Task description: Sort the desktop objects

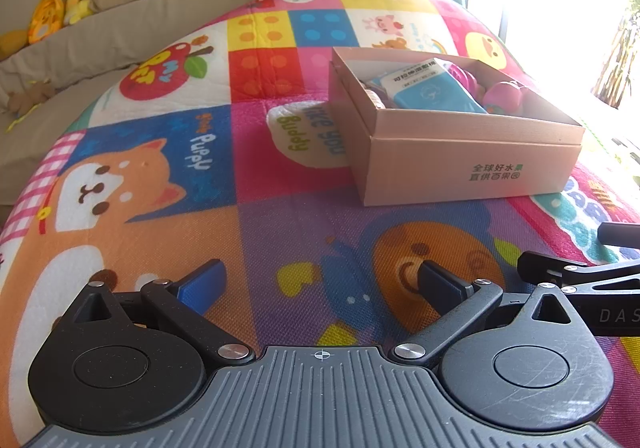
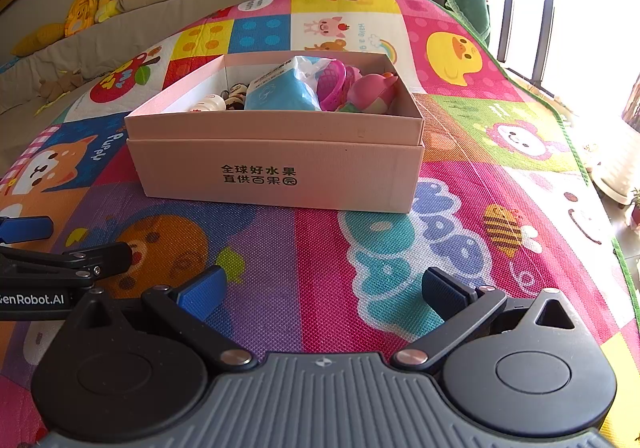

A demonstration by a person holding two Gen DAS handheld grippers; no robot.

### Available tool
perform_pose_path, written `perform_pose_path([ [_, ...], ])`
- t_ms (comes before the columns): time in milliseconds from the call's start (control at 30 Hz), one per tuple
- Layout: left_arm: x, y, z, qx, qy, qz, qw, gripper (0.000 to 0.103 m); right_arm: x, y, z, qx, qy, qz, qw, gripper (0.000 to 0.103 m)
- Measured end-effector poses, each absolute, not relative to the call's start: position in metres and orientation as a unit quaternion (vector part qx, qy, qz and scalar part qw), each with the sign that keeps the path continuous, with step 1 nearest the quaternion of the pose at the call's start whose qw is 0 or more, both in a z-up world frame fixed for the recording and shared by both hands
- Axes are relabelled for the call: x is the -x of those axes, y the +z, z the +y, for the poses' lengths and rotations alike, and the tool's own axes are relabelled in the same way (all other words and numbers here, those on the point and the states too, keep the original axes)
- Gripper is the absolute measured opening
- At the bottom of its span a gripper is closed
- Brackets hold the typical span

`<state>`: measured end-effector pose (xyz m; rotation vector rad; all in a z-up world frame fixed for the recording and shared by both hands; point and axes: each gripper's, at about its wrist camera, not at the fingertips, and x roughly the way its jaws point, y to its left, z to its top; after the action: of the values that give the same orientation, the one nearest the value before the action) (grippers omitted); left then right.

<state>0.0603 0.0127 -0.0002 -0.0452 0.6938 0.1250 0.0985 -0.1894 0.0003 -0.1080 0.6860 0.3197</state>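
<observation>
Hovering side by side, left tool [image 1: 320,284] and right tool [image 2: 322,288] gape wide, holding nothing. Sorting looks about finished: blue packet [image 2: 280,89], pink toys [image 2: 370,91] and small bottle [image 2: 210,103] sit inside the cardboard box [image 2: 276,163]; no loose objects visible on the play mat [image 2: 460,215].

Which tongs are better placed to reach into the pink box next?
Probably the right tongs: the pink box sits squarely ahead of them, while it lies off to the right of the left tongs. Both are open and empty.
</observation>
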Motion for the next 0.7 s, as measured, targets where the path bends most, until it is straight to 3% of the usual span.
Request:
perform_pose_path([
  [700, -0.0613, -0.0008, 0.0131, 0.021, 0.061, 0.340, 0.938, 0.103, -0.0983, 0.0005, -0.1896, 0.053, 0.156, 0.334, 0.928, 0.103],
])
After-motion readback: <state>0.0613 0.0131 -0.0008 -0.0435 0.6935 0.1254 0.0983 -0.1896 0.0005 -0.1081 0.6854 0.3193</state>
